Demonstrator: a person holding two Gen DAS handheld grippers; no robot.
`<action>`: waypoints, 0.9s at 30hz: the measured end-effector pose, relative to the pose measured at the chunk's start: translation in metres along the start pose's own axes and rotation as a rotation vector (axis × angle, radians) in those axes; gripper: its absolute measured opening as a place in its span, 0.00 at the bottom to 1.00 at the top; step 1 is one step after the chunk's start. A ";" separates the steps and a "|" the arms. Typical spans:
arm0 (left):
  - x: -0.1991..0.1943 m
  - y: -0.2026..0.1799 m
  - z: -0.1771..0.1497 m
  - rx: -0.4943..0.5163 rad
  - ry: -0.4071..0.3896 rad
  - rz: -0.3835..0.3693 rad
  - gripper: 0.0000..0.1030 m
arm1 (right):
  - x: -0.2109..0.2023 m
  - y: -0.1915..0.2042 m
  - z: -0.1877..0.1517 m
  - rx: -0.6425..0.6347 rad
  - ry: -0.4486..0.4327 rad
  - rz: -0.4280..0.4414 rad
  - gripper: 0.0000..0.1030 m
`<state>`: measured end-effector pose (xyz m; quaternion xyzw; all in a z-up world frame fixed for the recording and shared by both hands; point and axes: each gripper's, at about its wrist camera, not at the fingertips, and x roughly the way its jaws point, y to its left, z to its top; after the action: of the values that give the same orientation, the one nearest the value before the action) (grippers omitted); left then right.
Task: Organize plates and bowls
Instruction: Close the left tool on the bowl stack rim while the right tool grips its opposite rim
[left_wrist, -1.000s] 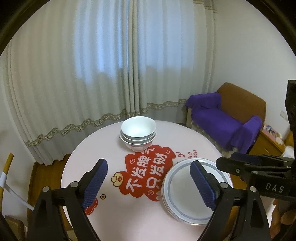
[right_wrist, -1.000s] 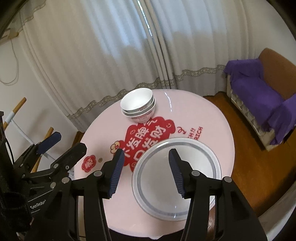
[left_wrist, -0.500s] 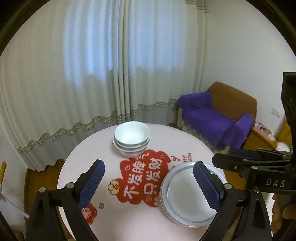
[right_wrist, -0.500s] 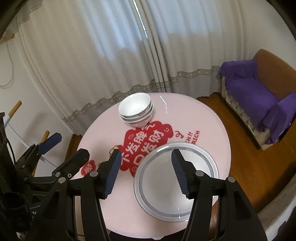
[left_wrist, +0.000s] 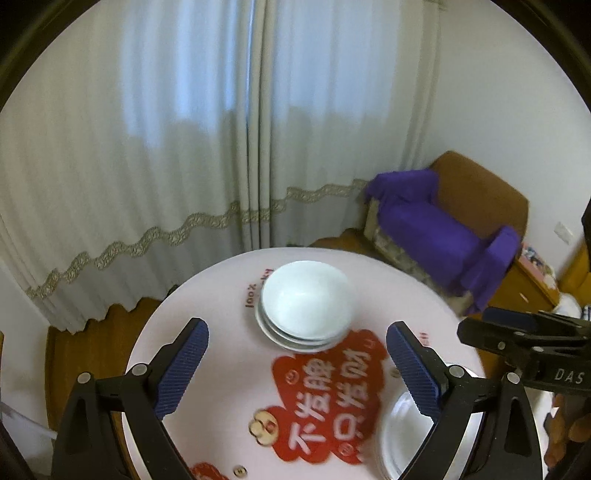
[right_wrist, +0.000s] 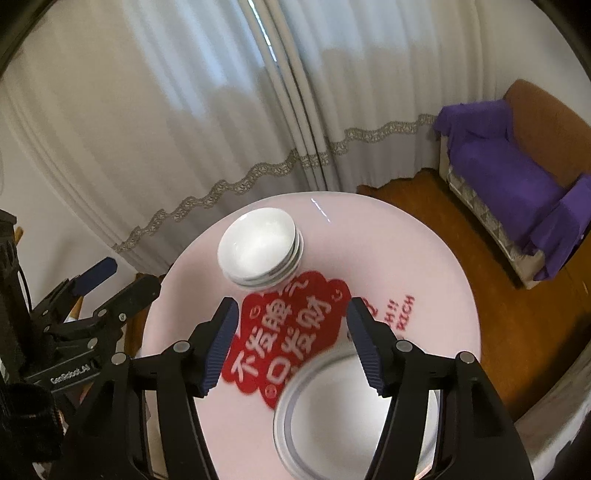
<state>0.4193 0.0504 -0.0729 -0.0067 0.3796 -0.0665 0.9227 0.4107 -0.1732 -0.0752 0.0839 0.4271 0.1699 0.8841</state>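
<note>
On the table (right_wrist: 406, 258): three stacked bowls (right_wrist: 258, 247), plates (right_wrist: 354, 413).

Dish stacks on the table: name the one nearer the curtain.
The stack of white bowls; the stack of plates lies at the table's near edge, beside the right hand-held gripper.

White bowls (left_wrist: 306, 305); grey-rimmed plates (right_wrist: 354, 413); pink table (right_wrist: 399, 251), red print.

Soft daylight through curtains (left_wrist: 184, 129); motion blur on tabletop (right_wrist: 388, 258) print; small glare streak; fisheye bending, dark corners.
</note>
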 end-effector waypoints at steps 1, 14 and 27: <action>0.010 0.004 0.005 -0.003 0.016 -0.004 0.92 | 0.009 0.000 0.006 0.003 0.011 -0.001 0.61; 0.130 0.052 0.060 -0.106 0.176 -0.005 0.90 | 0.132 -0.002 0.059 0.029 0.153 -0.030 0.61; 0.212 0.064 0.085 -0.149 0.273 -0.027 0.71 | 0.198 -0.016 0.060 0.061 0.279 -0.034 0.60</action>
<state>0.6359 0.0839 -0.1650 -0.0713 0.5052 -0.0509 0.8585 0.5759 -0.1139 -0.1867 0.0791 0.5522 0.1519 0.8159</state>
